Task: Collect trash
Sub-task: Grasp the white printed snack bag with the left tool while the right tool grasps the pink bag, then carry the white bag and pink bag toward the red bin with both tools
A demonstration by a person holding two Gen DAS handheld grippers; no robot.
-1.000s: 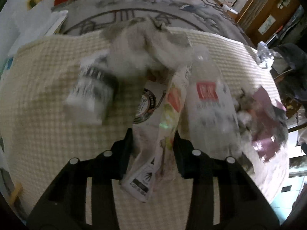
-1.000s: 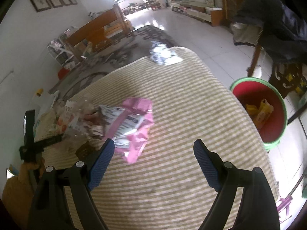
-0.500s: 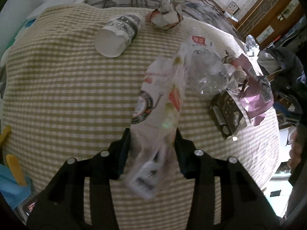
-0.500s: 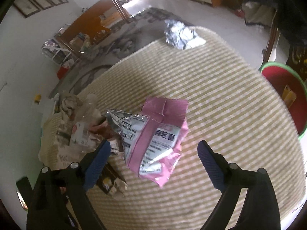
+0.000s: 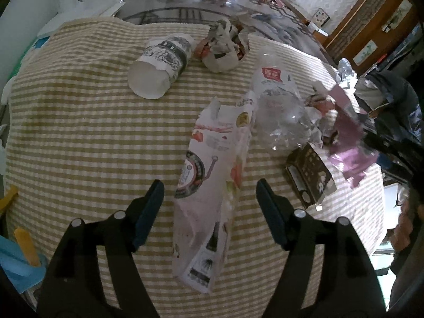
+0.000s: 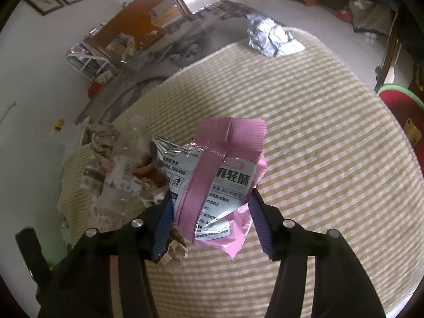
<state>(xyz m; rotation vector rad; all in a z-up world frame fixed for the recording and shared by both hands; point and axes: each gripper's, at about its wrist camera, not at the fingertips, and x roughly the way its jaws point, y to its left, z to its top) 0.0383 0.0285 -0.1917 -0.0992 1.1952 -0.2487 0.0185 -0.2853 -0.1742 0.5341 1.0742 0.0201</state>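
A long white printed wrapper [image 5: 209, 175] lies flat on the striped cloth [image 5: 79, 132] between the fingers of my left gripper [image 5: 209, 185]. Its jaws are opening and neither pad touches the wrapper. A pink and silver snack bag [image 6: 220, 175] stands crumpled between the fingers of my right gripper [image 6: 210, 204]. Those jaws are closing, with both pads against the bag's sides. The same pink bag [image 5: 349, 143] shows at the right of the left wrist view, beside a crushed clear bottle [image 5: 281, 111].
A paper cup [image 5: 159, 71] lies on its side by a crumpled paper ball [image 5: 222, 50]. A small dark carton [image 5: 310, 177] sits near the pink bag. Crumpled foil [image 6: 270, 37] rests at the cloth's far edge. A red bin with a green rim [image 6: 397, 100] stands beyond the table's right side.
The left jaws spread apart and let go of the white wrapper, which now lies on the cloth. The right gripper came down over the pink bag and its jaws closed in on it.
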